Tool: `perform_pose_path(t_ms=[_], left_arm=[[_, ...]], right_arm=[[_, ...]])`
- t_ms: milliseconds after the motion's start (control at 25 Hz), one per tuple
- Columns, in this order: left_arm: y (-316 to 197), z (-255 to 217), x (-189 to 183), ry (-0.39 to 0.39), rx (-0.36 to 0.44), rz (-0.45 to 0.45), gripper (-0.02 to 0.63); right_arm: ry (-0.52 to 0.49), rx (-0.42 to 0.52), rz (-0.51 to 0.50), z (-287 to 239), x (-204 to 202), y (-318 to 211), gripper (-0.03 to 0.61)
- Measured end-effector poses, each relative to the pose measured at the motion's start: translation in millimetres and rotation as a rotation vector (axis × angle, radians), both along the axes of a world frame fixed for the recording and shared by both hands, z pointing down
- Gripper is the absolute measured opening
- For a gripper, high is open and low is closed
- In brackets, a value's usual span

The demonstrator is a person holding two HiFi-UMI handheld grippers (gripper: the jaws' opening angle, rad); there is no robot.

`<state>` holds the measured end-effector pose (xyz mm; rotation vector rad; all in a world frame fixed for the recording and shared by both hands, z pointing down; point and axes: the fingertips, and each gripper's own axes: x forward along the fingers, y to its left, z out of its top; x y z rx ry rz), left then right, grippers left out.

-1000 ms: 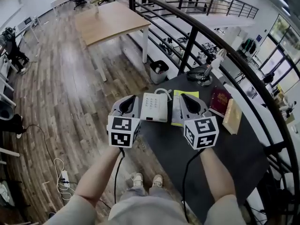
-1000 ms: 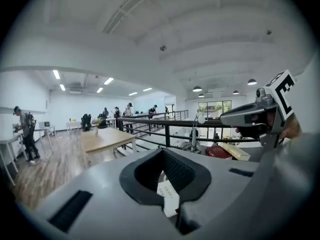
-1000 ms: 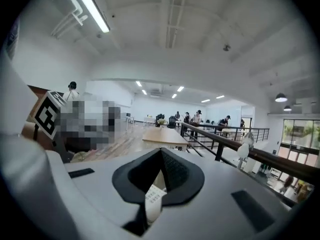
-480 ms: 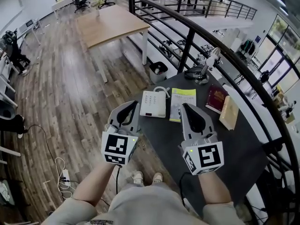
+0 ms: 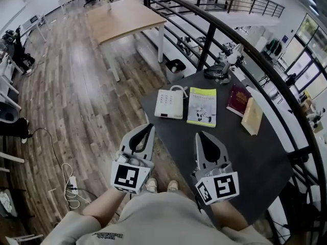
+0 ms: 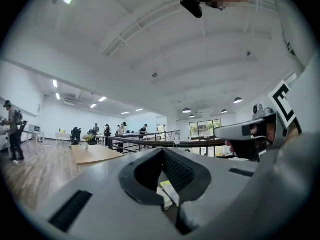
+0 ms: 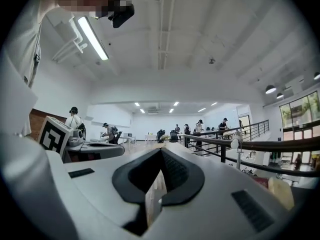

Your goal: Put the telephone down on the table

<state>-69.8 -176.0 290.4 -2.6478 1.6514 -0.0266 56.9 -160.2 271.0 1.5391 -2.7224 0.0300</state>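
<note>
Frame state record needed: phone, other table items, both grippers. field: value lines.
telephone: flat on dark table, near its left corner, nothing touching it
booklet: just right of telephone
books: red book, then tan book, farther right
desk lamp: far end of table
left gripper: shut, empty, clear of telephone
right gripper: shut, empty, clear of telephone
</note>
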Motion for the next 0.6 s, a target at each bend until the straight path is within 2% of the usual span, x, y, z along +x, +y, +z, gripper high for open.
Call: perform_pose_path(t_ms=[120,320,600], left_arm=[[11,1,5,-0.02,0.025,0.001,0.005],[18,23,11,-0.058,-0.039,-0.009,0.005],[17,30,15,-0.077,-0.058,-0.018,0.005]], right_arm=[[0.006,-0.016,-0.026,9,-6,9,0.003],[0.021,-0.025,-0.036,14,-10,16,0.002],[0.039,0.006,-0.044,10,-10,17,0.002]])
